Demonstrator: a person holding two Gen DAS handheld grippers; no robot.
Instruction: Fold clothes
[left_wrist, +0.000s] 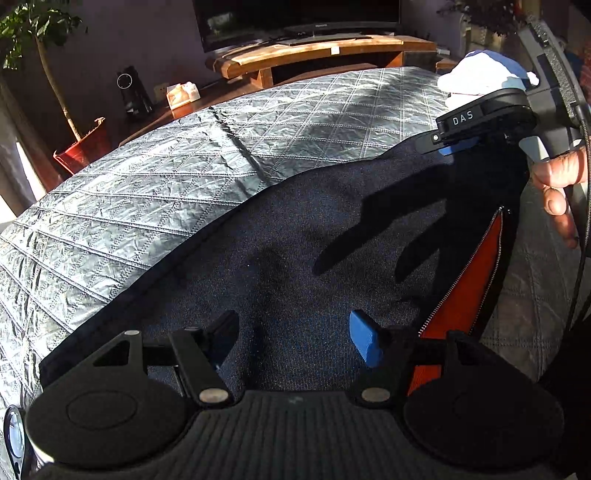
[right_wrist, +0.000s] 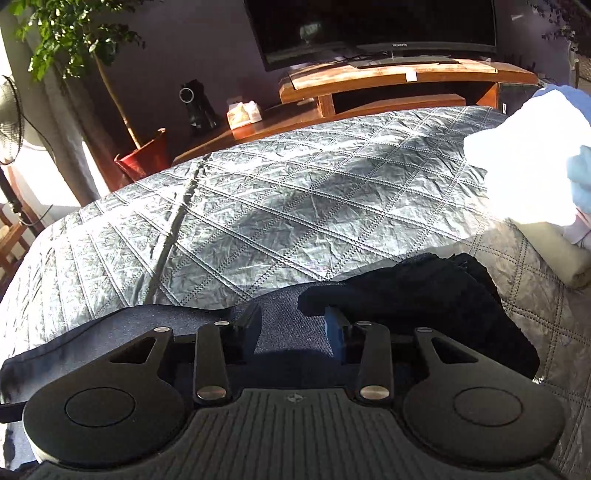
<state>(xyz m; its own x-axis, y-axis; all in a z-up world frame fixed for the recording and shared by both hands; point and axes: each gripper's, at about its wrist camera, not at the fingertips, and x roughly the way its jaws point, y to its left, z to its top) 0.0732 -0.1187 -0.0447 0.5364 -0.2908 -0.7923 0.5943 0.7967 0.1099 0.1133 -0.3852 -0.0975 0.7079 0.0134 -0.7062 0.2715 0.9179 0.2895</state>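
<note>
A dark navy denim garment (left_wrist: 295, 236) with an orange lining (left_wrist: 469, 295) and a zipper lies spread on the grey quilted cover (left_wrist: 147, 177). My left gripper (left_wrist: 295, 339) hovers low over its near part, jaws wide apart with only flat cloth beneath. My right gripper (left_wrist: 454, 144), held by a person's hand (left_wrist: 557, 181), sits at the garment's far right corner. In the right wrist view the right gripper (right_wrist: 293, 328) has its jaws a little apart over the denim garment (right_wrist: 288, 325). A dark bunched part of the garment (right_wrist: 424, 295) lies just right of its fingers.
A pile of white and light blue clothes (right_wrist: 524, 166) (left_wrist: 480, 77) sits at the cover's right side. Beyond the cover (right_wrist: 258, 206) stand a wooden TV bench (right_wrist: 388, 81), a television (right_wrist: 369, 29), a potted plant in a red pot (right_wrist: 144, 155) and a fan (right_wrist: 11, 122).
</note>
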